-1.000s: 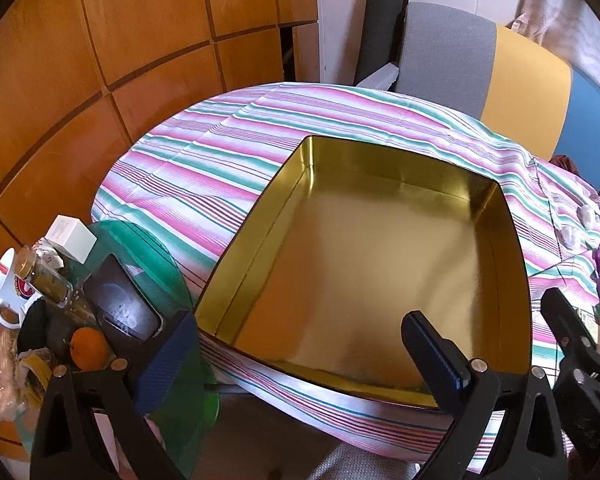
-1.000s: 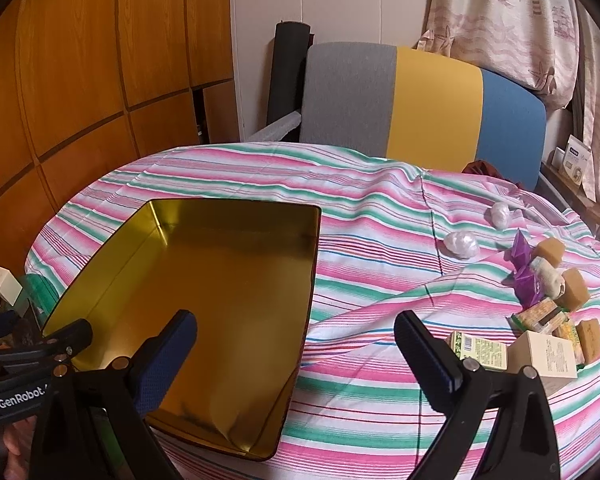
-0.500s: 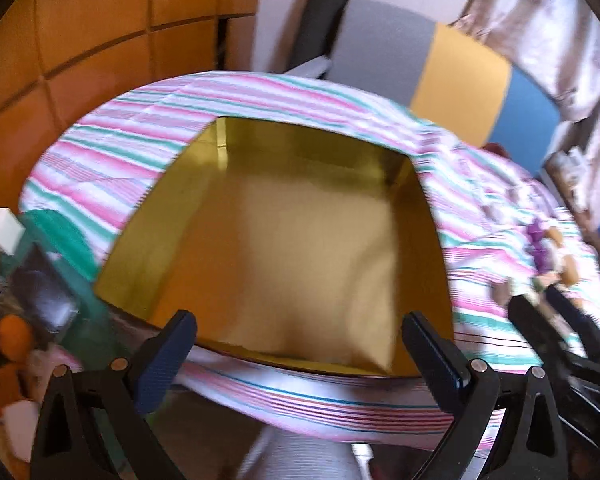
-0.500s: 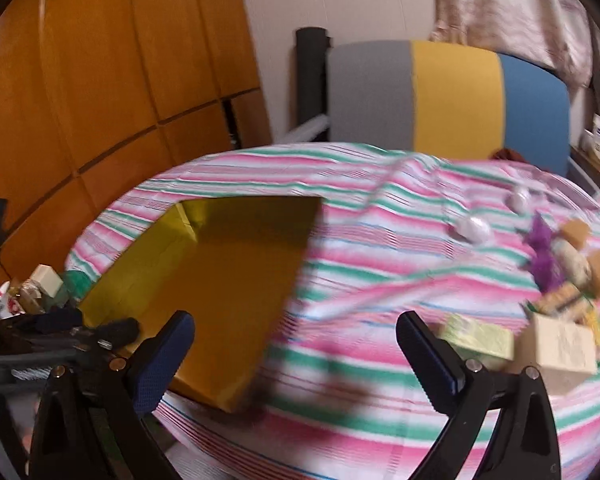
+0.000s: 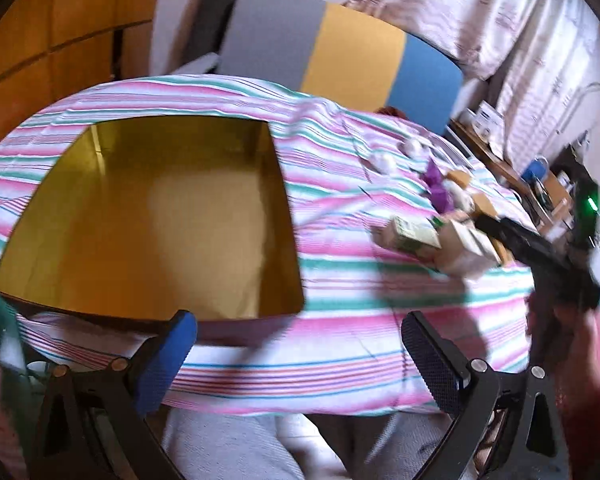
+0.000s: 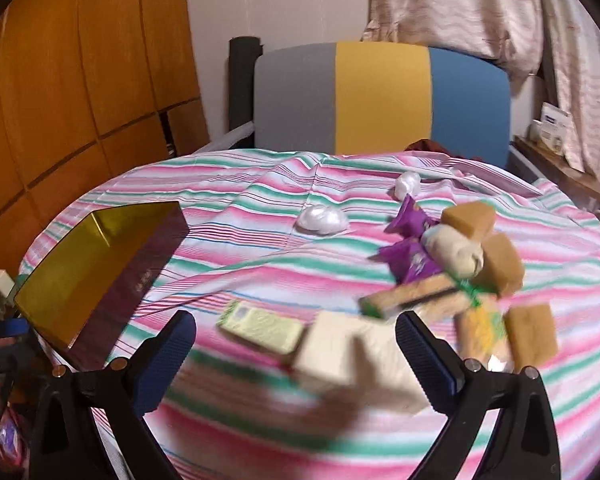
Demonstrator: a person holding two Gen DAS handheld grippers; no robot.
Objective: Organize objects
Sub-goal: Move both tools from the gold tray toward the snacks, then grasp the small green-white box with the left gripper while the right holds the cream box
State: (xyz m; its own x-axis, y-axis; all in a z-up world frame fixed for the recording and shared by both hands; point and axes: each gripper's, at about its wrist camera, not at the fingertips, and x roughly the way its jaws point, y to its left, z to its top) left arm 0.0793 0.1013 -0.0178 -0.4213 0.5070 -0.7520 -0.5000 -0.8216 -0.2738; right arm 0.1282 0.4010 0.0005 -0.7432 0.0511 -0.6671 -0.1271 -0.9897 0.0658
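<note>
A gold tin box (image 5: 152,216) lies open and empty on the striped tablecloth (image 5: 340,280); it also shows at the left of the right wrist view (image 6: 100,264). A pile of small items lies to its right: a cream box (image 6: 352,352), a pale green packet (image 6: 264,328), purple wrappers (image 6: 410,258), brown blocks (image 6: 500,264) and white lumps (image 6: 322,220). My right gripper (image 6: 296,344) is open, just before the cream box. My left gripper (image 5: 300,344) is open at the table's near edge. The right gripper's body (image 5: 540,256) reaches over the pile.
A grey, yellow and blue chair back (image 6: 380,96) stands behind the table. Wooden panels (image 6: 80,80) are at the left, curtains (image 6: 500,12) at the right. A side shelf with small items (image 5: 540,176) is at the far right.
Both views have swung to the right. The right gripper has moved from near the tin over to the pile of items. The left gripper now faces the tin's right side and the cloth.
</note>
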